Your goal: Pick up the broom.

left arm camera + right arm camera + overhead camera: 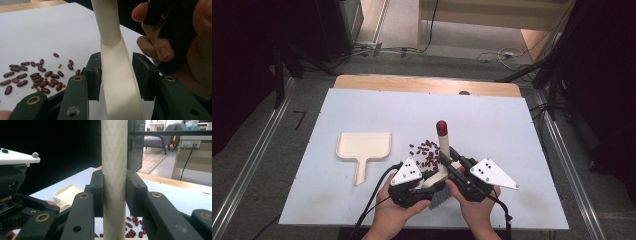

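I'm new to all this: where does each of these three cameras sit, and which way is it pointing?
High view: fixed above the person's side, looking forward and down on the white table; both hands, left hand-held gripper and right hand-held gripper show.
Left gripper view: rides the left hand-held gripper, looking along its jaws at the brush standing between them, with fingers of the other hand beyond.
Right gripper view: rides the right hand-held gripper, jaws clamped on the brush handle, facing the room beyond.
Shared: all three show the brush and red beans; the high and right views show the dustpan.
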Action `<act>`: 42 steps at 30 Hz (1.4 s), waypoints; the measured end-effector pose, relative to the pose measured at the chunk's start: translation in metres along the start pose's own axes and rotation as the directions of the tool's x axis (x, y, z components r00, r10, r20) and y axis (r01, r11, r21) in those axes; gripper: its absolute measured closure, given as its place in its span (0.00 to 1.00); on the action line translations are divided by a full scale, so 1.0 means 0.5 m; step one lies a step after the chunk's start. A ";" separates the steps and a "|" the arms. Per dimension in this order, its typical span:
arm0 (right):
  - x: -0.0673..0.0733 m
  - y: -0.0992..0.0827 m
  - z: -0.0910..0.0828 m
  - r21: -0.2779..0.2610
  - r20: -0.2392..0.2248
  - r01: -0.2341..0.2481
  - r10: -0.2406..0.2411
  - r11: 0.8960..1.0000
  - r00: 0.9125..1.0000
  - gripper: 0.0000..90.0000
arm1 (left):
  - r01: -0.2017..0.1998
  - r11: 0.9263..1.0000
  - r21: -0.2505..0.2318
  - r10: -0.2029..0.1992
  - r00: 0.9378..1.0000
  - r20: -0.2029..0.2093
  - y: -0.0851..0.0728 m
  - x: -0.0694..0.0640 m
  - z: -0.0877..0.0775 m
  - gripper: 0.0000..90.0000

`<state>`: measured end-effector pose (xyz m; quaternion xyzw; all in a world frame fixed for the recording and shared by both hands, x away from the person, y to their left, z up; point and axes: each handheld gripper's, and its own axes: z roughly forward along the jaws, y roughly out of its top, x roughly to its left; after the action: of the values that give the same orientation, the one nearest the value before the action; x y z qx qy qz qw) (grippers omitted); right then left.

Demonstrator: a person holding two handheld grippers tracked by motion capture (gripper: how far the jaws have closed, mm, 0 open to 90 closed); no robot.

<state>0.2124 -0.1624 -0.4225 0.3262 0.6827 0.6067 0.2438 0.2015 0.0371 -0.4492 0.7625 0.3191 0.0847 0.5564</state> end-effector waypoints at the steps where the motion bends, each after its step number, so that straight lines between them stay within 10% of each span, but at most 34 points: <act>1: 0.001 0.000 0.000 0.000 0.000 0.001 -0.001 1.000 1.000 0.76 | 0.005 1.000 -0.002 -0.005 1.000 0.002 0.000 0.001 0.000 0.68; 20: 0.006 0.000 -0.002 -0.020 0.013 0.013 -0.013 1.000 1.000 0.76 | 0.056 0.998 0.037 -0.056 0.998 0.004 -0.001 0.011 -0.001 0.74; 35: -0.035 0.054 -0.033 0.030 -0.154 0.131 -0.125 0.991 0.980 0.52 | -0.055 0.998 0.030 0.055 0.998 -0.013 0.009 0.056 -0.049 0.75; 42: -0.104 0.066 -0.049 0.143 -0.221 0.144 -0.110 0.979 0.969 0.50 | -0.178 0.983 0.047 0.177 0.984 0.027 0.009 0.089 -0.081 0.75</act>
<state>0.2342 -0.2154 -0.3894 0.2336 0.7701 0.5651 0.1815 0.2185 0.0946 -0.4405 0.8023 0.2452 0.1174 0.5315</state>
